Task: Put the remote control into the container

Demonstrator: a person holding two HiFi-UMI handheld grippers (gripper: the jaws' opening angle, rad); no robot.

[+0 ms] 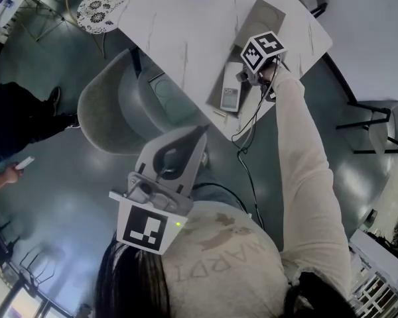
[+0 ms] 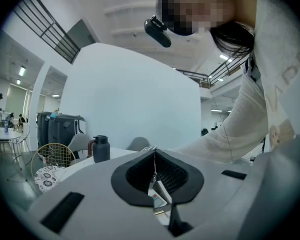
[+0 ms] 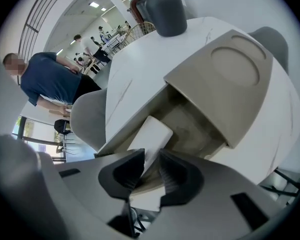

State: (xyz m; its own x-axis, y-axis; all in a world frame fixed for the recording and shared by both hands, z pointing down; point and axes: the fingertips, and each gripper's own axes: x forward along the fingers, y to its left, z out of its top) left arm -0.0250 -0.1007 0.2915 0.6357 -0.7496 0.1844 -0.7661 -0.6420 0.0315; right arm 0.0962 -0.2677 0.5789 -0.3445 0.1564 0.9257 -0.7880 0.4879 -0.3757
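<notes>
A white remote control (image 1: 232, 89) lies lengthwise over the open near half of a beige container (image 1: 265, 17) on the white marble table (image 1: 179, 25). The container's lid (image 3: 235, 66), with a round recess, covers its far half. My right gripper (image 1: 244, 78) points steeply down at the remote's near end. In the right gripper view the remote (image 3: 152, 133) runs between the dark pads (image 3: 172, 176), and the right gripper (image 3: 149, 173) is shut on it. My left gripper (image 1: 200, 135) hangs near my body, off the table, its jaws shut and nothing in them (image 2: 155, 173).
A dark jug (image 3: 162, 6) stands at the table's far side. A grey chair (image 1: 113, 111) sits to the left of the table, and a round patterned table (image 1: 106, 5) lies beyond it. A cable (image 1: 249, 148) hangs off the near edge. A person in blue (image 3: 55, 81) stands left.
</notes>
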